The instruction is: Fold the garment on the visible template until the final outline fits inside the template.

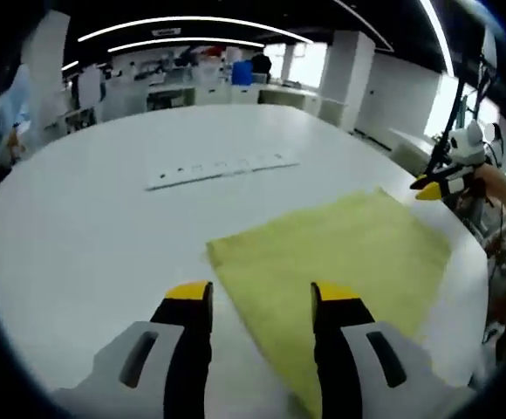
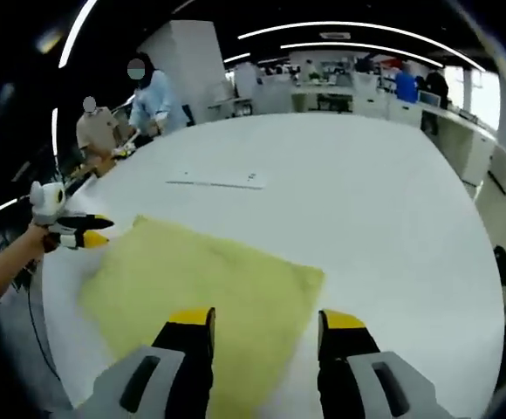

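no readable text, labels or signs

- Power strip (image 1: 221, 169) lying flat on the white table (image 1: 105, 227), well apart from the near edge.
- Two people (image 2: 118, 113) standing beside the table's far left edge.
- Desks (image 2: 358, 92) behind.

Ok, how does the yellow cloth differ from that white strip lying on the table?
The yellow cloth is a broad, soft sheet with roughly four sides, while the white strip is long, thin and straight. The cloth lies just ahead of the left tongs. The strip lies farther off, beyond the cloth and apart from it. Both lie flat on the white table.
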`<state>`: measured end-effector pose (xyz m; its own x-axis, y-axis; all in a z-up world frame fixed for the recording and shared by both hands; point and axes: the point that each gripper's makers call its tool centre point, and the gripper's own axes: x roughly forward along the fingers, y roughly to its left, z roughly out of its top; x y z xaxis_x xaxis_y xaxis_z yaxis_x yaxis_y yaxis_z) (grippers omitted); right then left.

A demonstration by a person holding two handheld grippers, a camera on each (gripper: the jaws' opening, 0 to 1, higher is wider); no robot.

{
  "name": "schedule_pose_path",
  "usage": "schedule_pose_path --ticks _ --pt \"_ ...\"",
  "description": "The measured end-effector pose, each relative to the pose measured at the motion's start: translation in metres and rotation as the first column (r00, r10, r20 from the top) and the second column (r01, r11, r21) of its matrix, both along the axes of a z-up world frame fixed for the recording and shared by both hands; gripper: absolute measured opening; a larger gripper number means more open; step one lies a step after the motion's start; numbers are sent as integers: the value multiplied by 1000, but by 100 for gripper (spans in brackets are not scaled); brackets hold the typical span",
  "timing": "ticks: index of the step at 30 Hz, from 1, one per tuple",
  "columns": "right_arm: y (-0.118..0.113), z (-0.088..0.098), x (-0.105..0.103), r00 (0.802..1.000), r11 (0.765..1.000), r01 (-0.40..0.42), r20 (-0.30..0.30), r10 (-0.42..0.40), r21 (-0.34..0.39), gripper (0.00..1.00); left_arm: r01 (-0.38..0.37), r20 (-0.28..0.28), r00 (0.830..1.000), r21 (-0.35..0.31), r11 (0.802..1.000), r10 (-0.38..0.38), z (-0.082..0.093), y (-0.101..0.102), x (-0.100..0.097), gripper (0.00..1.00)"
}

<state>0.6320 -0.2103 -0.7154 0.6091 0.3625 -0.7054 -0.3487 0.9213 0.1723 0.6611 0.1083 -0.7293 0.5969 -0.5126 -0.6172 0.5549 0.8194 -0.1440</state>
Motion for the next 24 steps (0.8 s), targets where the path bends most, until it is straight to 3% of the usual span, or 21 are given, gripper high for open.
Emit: schedule_pose_path --ticks 13,24 --pt "1 2 -47 998 998 -54 -21 53 -43 40 80 -22 997 3 997 -80 1 8 -54 46" --pt "3 -7 -85 996 993 -80 -37 77 -85 35 95 -31 995 -2 995 -95 -6 9 -92 43"
